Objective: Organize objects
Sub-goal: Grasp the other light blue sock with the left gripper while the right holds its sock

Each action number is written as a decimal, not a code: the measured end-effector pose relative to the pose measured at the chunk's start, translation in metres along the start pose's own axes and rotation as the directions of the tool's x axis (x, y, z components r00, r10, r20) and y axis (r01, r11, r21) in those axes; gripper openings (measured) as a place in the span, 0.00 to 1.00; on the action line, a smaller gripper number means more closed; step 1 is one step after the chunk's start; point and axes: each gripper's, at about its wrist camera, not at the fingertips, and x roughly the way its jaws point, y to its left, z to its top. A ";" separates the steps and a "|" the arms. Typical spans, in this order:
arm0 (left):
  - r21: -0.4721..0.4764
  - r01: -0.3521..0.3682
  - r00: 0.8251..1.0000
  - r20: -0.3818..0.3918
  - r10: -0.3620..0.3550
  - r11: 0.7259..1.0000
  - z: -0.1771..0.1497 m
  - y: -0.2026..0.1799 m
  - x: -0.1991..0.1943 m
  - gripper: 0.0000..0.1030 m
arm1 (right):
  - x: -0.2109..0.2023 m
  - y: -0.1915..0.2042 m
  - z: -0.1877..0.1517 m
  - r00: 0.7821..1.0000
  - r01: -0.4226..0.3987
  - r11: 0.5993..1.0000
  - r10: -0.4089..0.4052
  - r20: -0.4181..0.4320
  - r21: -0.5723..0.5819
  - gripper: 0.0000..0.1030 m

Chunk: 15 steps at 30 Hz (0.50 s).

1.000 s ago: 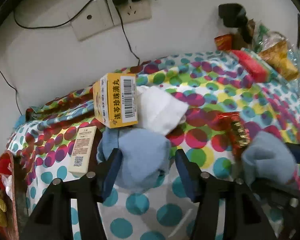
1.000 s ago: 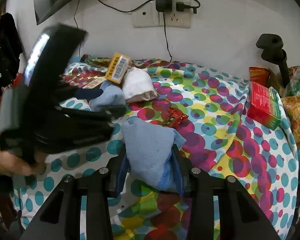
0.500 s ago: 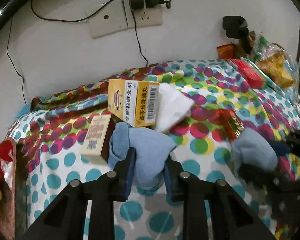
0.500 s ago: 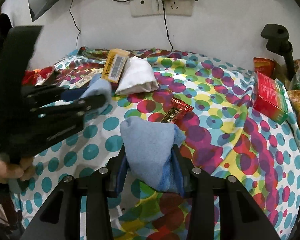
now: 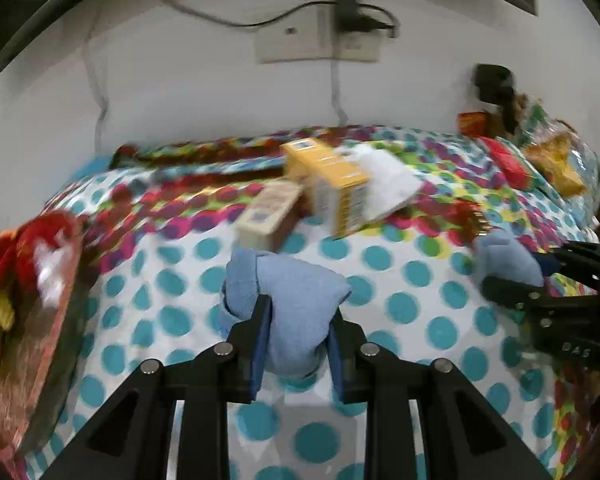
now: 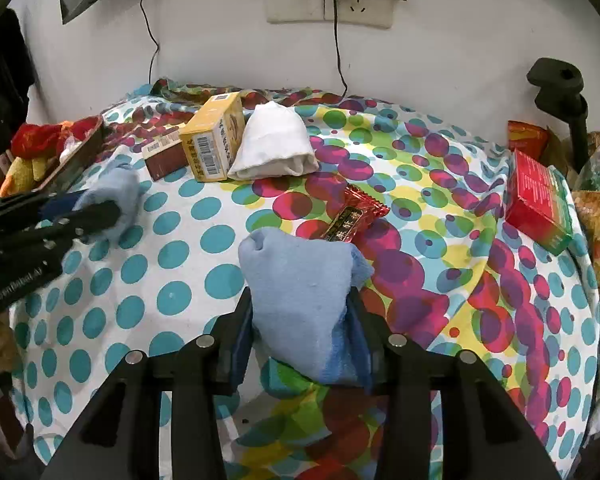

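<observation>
My left gripper (image 5: pixel 298 312) is shut on a light blue sock bundle (image 5: pixel 284 292), held over the polka-dot cloth; it also shows in the right wrist view (image 6: pixel 112 196). My right gripper (image 6: pixel 300 312) is shut on a second light blue sock bundle (image 6: pixel 300 280); that bundle also shows in the left wrist view (image 5: pixel 504 258). A yellow box (image 6: pixel 212 144), a brown-and-cream box (image 6: pixel 162 154), a white folded cloth (image 6: pixel 274 144) and a red snack wrapper (image 6: pixel 354 216) lie on the cloth farther back.
A red box (image 6: pixel 538 200) and snack bags (image 6: pixel 596 216) sit at the right edge. A tray with red and yellow items (image 6: pixel 48 152) is at the left. A black stand (image 6: pixel 560 92) rises at back right. A wall socket with cables (image 6: pixel 332 0) is behind.
My left gripper has closed on its blue sock bundle and pulled it back toward me, away from the boxes. The right gripper keeps holding its bundle nearly still.
</observation>
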 end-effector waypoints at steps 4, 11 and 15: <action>-0.023 0.000 1.000 0.011 0.000 1.000 -0.007 0.010 -0.003 0.25 | 0.001 0.002 0.000 1.000 0.014 1.000 -0.014 -0.002 -0.012 0.40; -0.015 0.010 1.000 -0.011 -0.010 1.000 -0.006 0.010 0.002 0.26 | 0.001 0.004 -0.001 1.000 0.026 1.000 -0.026 -0.004 -0.014 0.41; -0.001 0.000 1.000 -0.024 0.000 1.000 -0.005 0.007 0.004 0.27 | 0.001 0.003 -0.001 1.000 0.024 1.000 -0.024 -0.004 -0.012 0.42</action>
